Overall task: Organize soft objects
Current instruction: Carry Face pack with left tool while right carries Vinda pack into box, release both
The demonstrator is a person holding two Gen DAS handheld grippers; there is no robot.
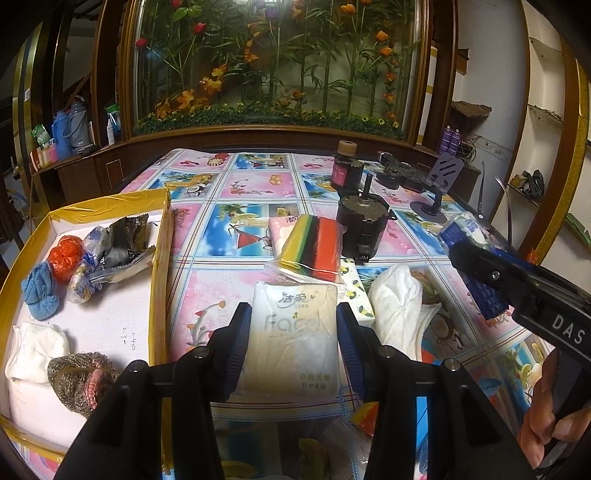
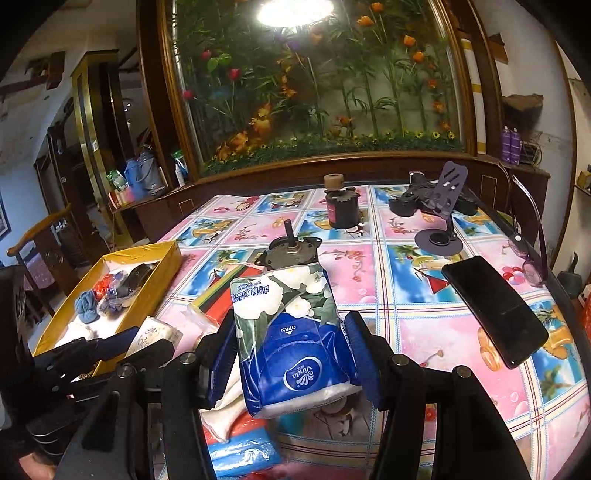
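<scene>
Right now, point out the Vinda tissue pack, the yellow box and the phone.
Vinda tissue pack [image 2: 295,354]: right wrist view, blue front face.
Yellow box [image 1: 160,258]: left wrist view, right wall.
Phone [image 2: 493,310]: right wrist view, middle of the screen.

Left gripper [image 1: 291,334] low over table, fingers level, clamped on white tissue pack [image 1: 295,332]. Right gripper [image 2: 288,354] raised, pads pressed against both sides of blue tissue pack [image 2: 295,339], tilted slightly.

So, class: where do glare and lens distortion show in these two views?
Right wrist view: a ceiling light reflection blows out on the glass; the table edges bow. Left wrist view: no such hotspot; the yellow box walls curve, corners go black.
</scene>
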